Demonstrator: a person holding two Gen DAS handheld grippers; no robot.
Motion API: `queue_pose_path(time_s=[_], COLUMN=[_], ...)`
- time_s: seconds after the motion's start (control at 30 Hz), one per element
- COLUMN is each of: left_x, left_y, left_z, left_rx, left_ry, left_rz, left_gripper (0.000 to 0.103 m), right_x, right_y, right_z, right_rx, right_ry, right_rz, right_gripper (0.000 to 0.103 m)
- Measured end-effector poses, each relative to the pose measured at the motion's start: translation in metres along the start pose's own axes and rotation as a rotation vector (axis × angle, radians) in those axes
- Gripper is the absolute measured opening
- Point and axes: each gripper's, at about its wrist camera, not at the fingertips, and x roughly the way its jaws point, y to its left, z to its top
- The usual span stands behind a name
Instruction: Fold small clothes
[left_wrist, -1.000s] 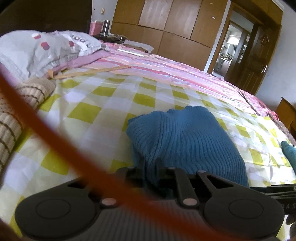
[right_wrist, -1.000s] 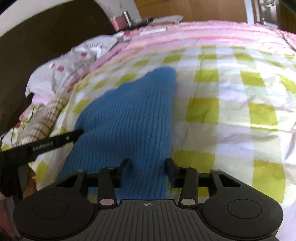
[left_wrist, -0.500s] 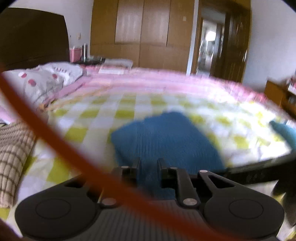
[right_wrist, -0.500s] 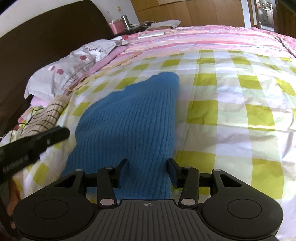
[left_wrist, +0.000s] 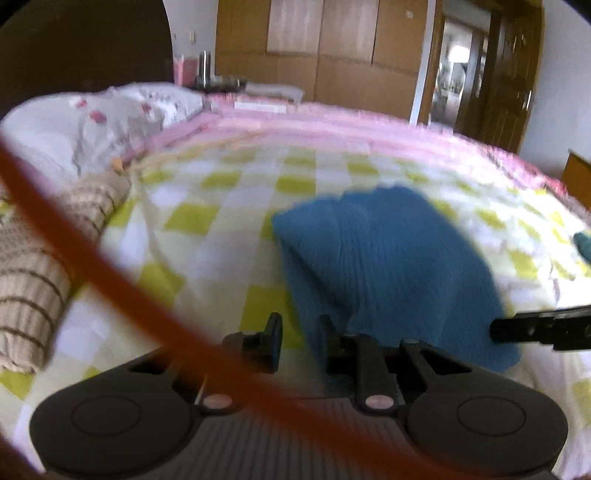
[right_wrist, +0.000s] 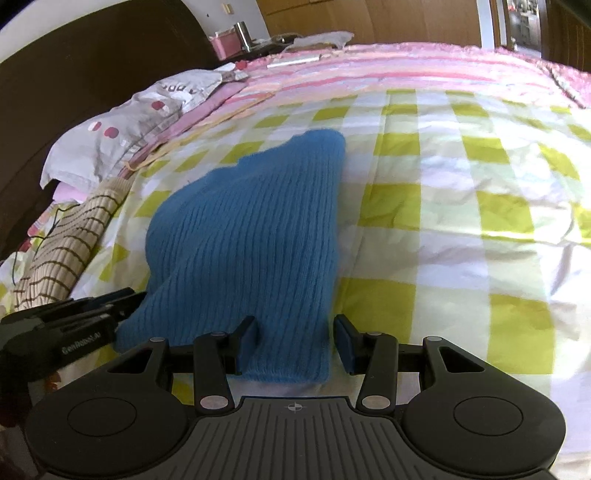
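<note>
A blue ribbed knit garment (right_wrist: 255, 236) lies folded on the yellow-and-white checked bedsheet (right_wrist: 461, 221); it also shows in the left wrist view (left_wrist: 388, 266). My right gripper (right_wrist: 295, 345) is open, its jaws on either side of the garment's near edge. My left gripper (left_wrist: 299, 338) is open at the garment's near left corner, not holding it. The left gripper's body appears at the lower left of the right wrist view (right_wrist: 66, 332). The right gripper's finger (left_wrist: 543, 326) reaches in from the right of the left wrist view.
A beige striped knit (left_wrist: 40, 266) lies at the left, next to a spotted pillow (right_wrist: 122, 136) and a dark headboard (right_wrist: 74, 74). A pink striped blanket (right_wrist: 406, 70) covers the far bed. An orange cable (left_wrist: 110, 273) crosses the left view. A teal item (left_wrist: 583, 243) sits far right.
My left gripper has let go of the blue garment, opened and drawn back to its left corner. My right gripper stays open over the near edge.
</note>
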Motion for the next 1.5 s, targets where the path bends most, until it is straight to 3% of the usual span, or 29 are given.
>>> queue_pose_path(time_s=[0.1, 0.27, 0.47, 0.9, 1.5], left_x=[-0.016, -0.011, 0.017, 0.012, -0.003], left_y=[-0.007, -0.028, -0.030, -0.018, -0.026], left_z=[0.006, 0.002, -0.013, -0.014, -0.019], left_rx=[0.007, 0.071, 0.129, 0.109, 0.132], left_ry=[-0.055, -0.038, 0.058, 0.048, 0.044], left_rz=[-0.034, -0.093, -0.038, -0.033, 0.003], left_gripper=[0.028, 0.028, 0.033, 0.038, 0.039], right_x=[-0.010, -0.011, -0.009, -0.004, -0.015], right_y=[0.002, 0.006, 0.011, 0.017, 0.028], right_z=[0.002, 0.004, 0.004, -0.003, -0.021], right_rx=[-0.003, -0.022, -0.038, -0.071, -0.058], right_ry=[-0.027, -0.035, -0.032, -0.012, 0.000], right_rz=[-0.002, -0.043, -0.076, -0.149, -0.168], right_gripper=[0.045, 0.045, 0.044, 0.045, 0.045])
